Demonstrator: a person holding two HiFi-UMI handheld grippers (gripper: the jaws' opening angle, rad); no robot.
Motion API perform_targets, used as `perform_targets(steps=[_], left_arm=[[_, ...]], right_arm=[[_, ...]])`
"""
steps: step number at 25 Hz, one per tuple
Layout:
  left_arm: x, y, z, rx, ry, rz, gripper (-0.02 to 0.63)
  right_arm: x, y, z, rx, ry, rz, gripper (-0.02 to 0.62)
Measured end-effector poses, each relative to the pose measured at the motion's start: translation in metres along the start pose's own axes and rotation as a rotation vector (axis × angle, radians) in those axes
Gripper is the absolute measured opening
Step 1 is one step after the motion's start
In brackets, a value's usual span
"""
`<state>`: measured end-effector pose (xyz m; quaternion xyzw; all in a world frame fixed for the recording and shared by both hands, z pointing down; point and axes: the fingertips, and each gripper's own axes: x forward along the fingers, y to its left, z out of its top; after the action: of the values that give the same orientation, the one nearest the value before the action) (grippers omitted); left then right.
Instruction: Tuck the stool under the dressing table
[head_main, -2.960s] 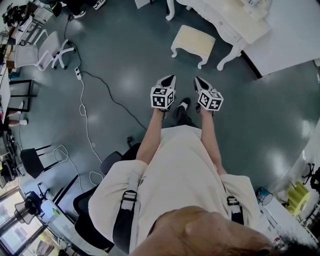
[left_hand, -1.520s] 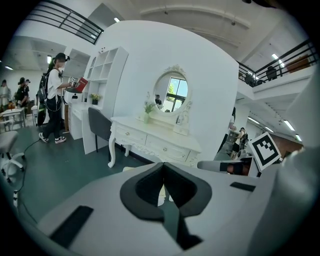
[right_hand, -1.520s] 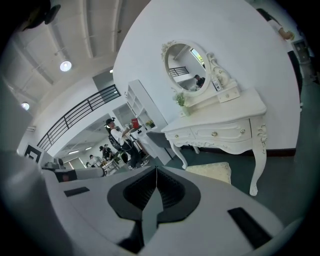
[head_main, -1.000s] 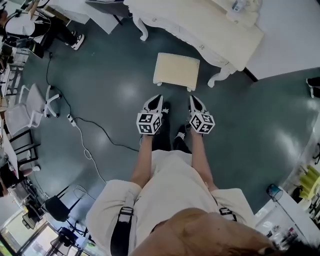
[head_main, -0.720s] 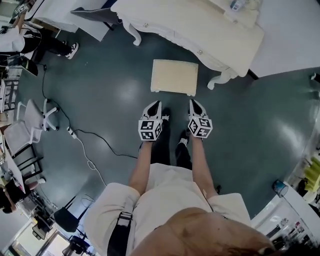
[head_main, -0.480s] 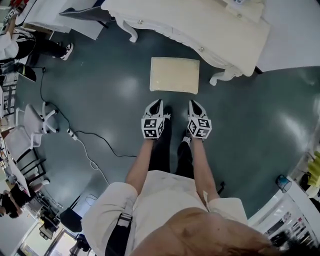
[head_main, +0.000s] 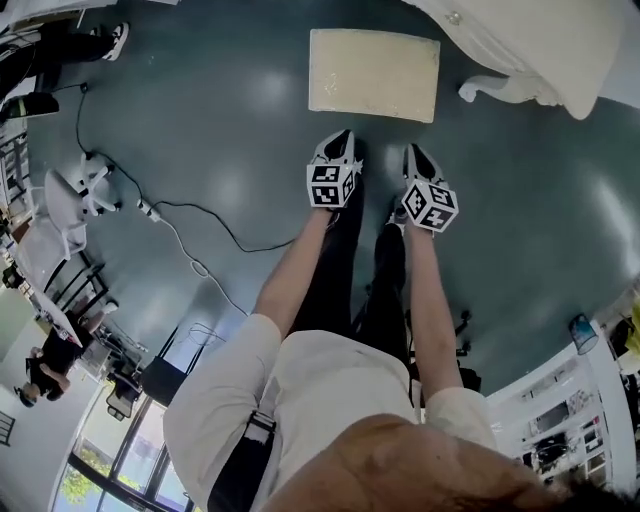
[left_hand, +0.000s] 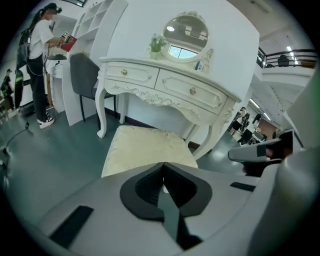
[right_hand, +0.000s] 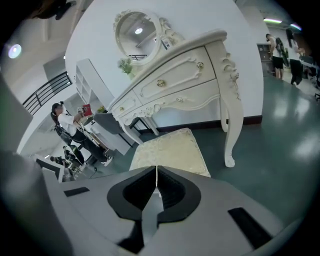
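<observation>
Both tools are empty. The left gripper (left_hand: 163, 166) has its jaws pressed together with nothing between them, and the right gripper (right_hand: 156, 168) is the same, closed tip to tip. They're held side by side in front of the person's legs (head_main: 365, 270), tips pointing at the stool, near its near edge but not touching it. The floor (head_main: 520, 200) is dark grey-green and glossy. Off to the left on it are a black cable (head_main: 195, 222) snaking to a power strip (head_main: 147, 210) and a white office chair (head_main: 72, 190), both well apart from the stool. The stool (head_main: 373, 62) stands on the floor in front of the dressing table, out from it and not yet under the top. Its seat is rectangular and cream with a faint floral pattern, and nothing lies on it. The dressing table (left_hand: 165, 82) is white with carved trim, two drawers with small knobs and curved legs. Its right front leg (right_hand: 231, 117) sits just beside the stool's far right corner. The left front leg (left_hand: 101, 112) is near the far left corner, so the stool lines up between them. An oval mirror (left_hand: 186, 31) and a small plant (left_hand: 157, 44) sit on top. Left of the table is a dark chair (left_hand: 84, 80), then a person (left_hand: 39, 60) standing further back.
</observation>
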<state>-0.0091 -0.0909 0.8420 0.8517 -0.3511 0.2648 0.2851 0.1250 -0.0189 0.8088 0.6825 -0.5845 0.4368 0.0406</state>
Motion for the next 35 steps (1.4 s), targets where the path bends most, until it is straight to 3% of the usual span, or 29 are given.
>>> perform_targets(steps=[7,14,26,35], left_arm=[[0.080,-0.002,-0.052,0.055,0.069,-0.042,0.015],[0.111,0.008,-0.080,0.034,0.117,-0.013,0.015],[0.126,0.016,-0.075,0.079,0.143,-0.068,0.015],[0.151,0.024,-0.047,0.088,0.135,-0.087,0.014]], right_arm=[[0.028,-0.008,-0.035,-0.043,0.060,0.043,0.044],[0.023,-0.008,-0.053,-0.105,0.115,0.062,0.044],[0.039,-0.018,-0.034,-0.098,0.108,0.039,0.044],[0.047,-0.030,-0.020,-0.087,0.108,0.011,0.044]])
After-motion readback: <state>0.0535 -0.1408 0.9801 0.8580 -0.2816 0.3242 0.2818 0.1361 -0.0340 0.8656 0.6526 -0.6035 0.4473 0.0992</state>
